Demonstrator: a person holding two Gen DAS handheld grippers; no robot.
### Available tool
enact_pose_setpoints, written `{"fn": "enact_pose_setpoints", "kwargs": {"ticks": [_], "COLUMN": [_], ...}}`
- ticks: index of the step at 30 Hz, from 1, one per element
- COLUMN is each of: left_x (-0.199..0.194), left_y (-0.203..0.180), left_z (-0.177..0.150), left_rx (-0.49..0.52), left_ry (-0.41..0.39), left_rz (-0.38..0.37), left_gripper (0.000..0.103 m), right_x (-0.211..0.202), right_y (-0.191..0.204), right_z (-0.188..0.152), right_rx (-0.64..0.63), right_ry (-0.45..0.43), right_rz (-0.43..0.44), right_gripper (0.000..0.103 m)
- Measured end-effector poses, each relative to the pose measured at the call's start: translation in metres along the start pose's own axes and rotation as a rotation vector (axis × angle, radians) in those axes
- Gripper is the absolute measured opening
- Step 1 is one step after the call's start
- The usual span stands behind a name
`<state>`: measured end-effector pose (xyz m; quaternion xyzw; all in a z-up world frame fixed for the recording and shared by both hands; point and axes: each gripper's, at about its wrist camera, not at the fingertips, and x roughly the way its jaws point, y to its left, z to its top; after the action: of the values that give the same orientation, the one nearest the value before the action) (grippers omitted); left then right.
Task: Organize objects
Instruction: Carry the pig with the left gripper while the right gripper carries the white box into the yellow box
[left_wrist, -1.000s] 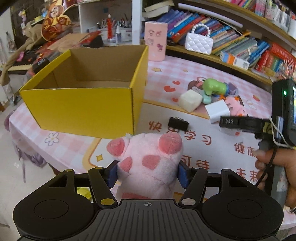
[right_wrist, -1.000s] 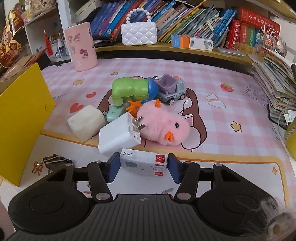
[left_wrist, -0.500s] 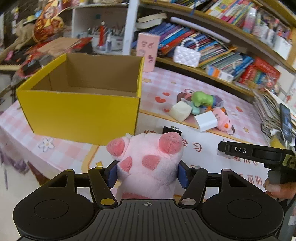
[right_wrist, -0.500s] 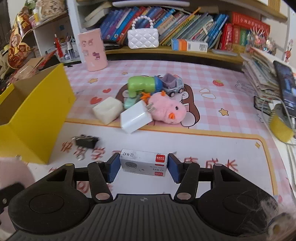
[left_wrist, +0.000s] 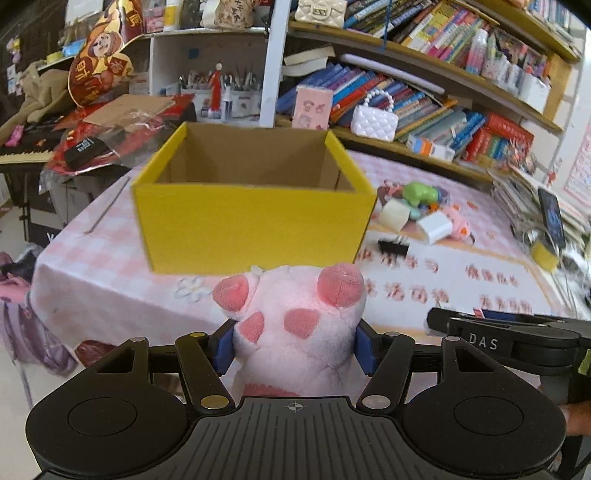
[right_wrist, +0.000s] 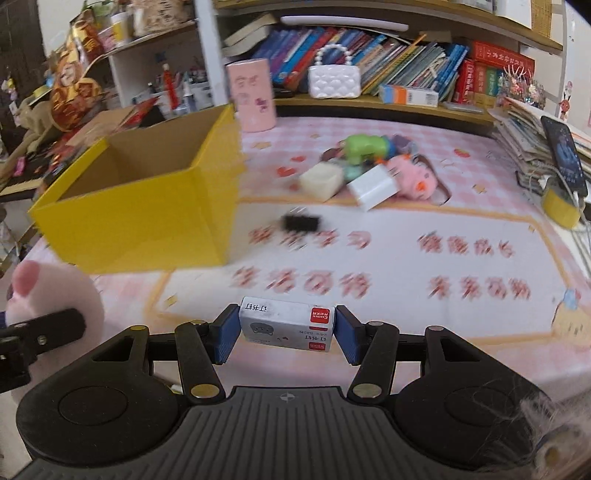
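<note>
My left gripper is shut on a pink plush toy and holds it in front of the open yellow cardboard box, near the table's front edge. My right gripper is shut on a small white staples box held above the table's front part. The yellow box also shows in the right wrist view, to the left, with the plush at the left edge. The box's inside looks empty where it shows.
A pile lies right of the box: green toy, white cube, white charger, pink chick plush. A black binder clip lies nearer. A pink cup, book stacks and a phone line the back and right.
Both grippers have pulled back and risen from the table, each with its object still held. The left one has swung left to face the yellow box squarely.
</note>
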<state>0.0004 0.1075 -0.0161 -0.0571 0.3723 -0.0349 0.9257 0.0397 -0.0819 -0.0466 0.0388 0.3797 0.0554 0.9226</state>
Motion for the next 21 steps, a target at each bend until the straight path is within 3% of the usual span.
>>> {"fn": "enact_pose_setpoints", "kwargs": {"ticks": [10, 21], "left_x": [-0.024, -0.039], "left_y": [0.054, 0.081], "left_z": [-0.019, -0.022], "left_rx": [-0.030, -0.062], "left_ry": [0.029, -0.019], "left_rz": [-0.010, 0.004], "left_gripper": [0.062, 0.062], "right_x": [-0.019, -0.021], "right_y": [0.067, 0.099], "right_z": [-0.027, -0.027], "right_rx": [-0.027, -0.084], "right_ry": [0.002, -0.011], "right_rz": [0.043, 0.070], "right_gripper": [0.052, 0.052]}}
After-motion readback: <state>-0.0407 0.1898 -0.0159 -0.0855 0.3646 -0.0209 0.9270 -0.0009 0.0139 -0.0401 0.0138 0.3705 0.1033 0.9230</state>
